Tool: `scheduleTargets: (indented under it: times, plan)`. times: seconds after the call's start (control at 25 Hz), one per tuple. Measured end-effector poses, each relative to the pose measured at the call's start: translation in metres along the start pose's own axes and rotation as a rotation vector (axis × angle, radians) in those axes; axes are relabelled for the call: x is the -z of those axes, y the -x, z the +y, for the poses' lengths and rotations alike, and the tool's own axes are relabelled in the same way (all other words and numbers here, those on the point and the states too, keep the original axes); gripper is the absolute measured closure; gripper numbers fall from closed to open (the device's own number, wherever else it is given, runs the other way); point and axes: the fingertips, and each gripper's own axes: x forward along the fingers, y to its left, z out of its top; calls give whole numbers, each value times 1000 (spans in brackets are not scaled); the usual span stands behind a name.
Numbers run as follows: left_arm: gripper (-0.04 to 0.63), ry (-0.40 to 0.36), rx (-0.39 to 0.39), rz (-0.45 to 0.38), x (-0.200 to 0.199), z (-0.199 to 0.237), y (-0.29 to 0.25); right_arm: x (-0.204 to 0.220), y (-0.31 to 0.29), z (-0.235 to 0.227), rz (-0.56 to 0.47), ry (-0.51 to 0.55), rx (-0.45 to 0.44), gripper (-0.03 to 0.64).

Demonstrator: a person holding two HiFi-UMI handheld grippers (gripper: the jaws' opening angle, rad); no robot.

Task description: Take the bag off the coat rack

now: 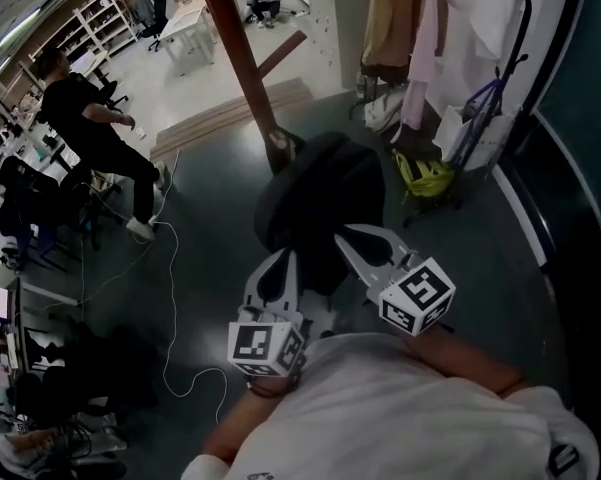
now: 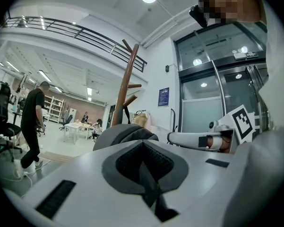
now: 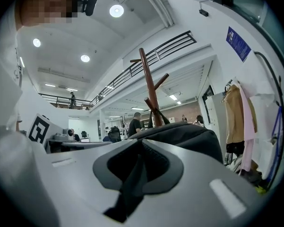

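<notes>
A black bag (image 1: 320, 193) hangs low on the brown wooden coat rack (image 1: 242, 53), with its pole rising behind the bag. Both grippers are held close under the bag's near side. My left gripper (image 1: 280, 268) has its jaws together, and nothing shows between them. My right gripper (image 1: 365, 246) is shut the same way, just right of the left one. In the left gripper view the bag (image 2: 125, 134) bulges right behind the closed jaws (image 2: 144, 169), and the coat rack (image 2: 123, 93) stands beyond. The right gripper view shows the bag (image 3: 189, 134) past its jaws (image 3: 142, 167).
A clothes rail with hanging garments (image 1: 420, 28) stands at the right, with a yellow-green item (image 1: 420, 173) on the floor under it. Wooden boards (image 1: 230, 113) lie behind the rack. A person in black (image 1: 90, 118) stands at the left near desks. A white cable (image 1: 170, 298) trails over the floor.
</notes>
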Motion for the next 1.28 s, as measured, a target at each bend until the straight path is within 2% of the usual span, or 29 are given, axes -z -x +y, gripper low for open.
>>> scheduleTargets:
  times: [0.2,0.4,0.68,1.08,1.28]
  plan:
    - [594,4,53,11,-19,20,-9,-13,-27,-4,-23,8,13,611]
    - [594,-52,69,-4,-30,39,-10,-24,-47,-15,-42,32,76,604]
    - [594,-3,71,-2,-28,76,-7,-50,-73,-41,-85,99,146,589]
    - [594,0,54,4,-29,101,-11,-62,-115,-60,-11,174,139,574]
    - [594,-37,47,2,-37,105,-18,-66,-128,-68,4,185,127,572]
